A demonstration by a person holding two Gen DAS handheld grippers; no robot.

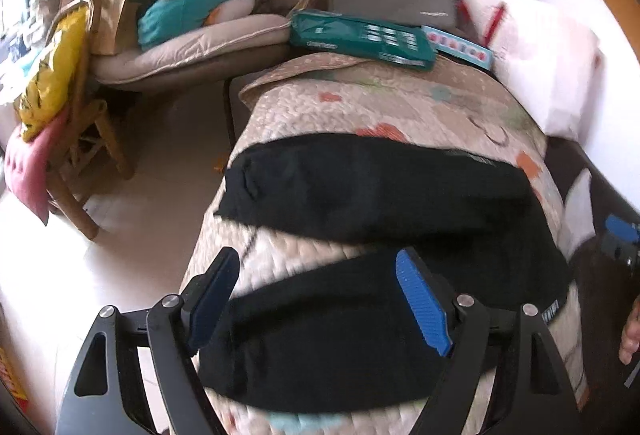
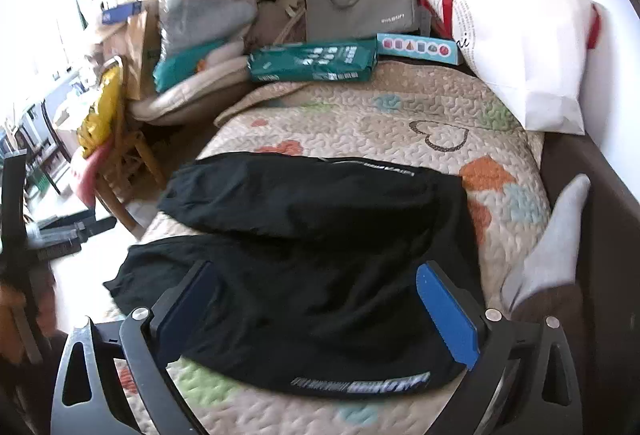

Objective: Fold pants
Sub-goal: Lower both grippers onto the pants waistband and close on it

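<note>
Black pants point(image 1: 380, 187) lie spread across a quilted bedcover point(image 1: 400, 103), with the two legs stretching to the left. One leg lies farther back and the other point(image 1: 340, 335) is nearer me. In the right wrist view the same pants point(image 2: 320, 235) show a waistband with white lettering point(image 2: 360, 385) at the near edge. My left gripper point(image 1: 317, 257) hovers over the near leg, its blue pads wide apart and nothing between them. My right gripper point(image 2: 315, 267) hangs over the waist end, also open and holding nothing.
A green box point(image 2: 314, 65), a light blue box point(image 2: 418, 49), a grey bag point(image 2: 360, 5) and a white bag point(image 2: 520, 43) crowd the bed's far end. A grey sock point(image 2: 556, 247) lies at the right edge. A wooden chair point(image 1: 88, 171) with piled bags stands on the floor to the left.
</note>
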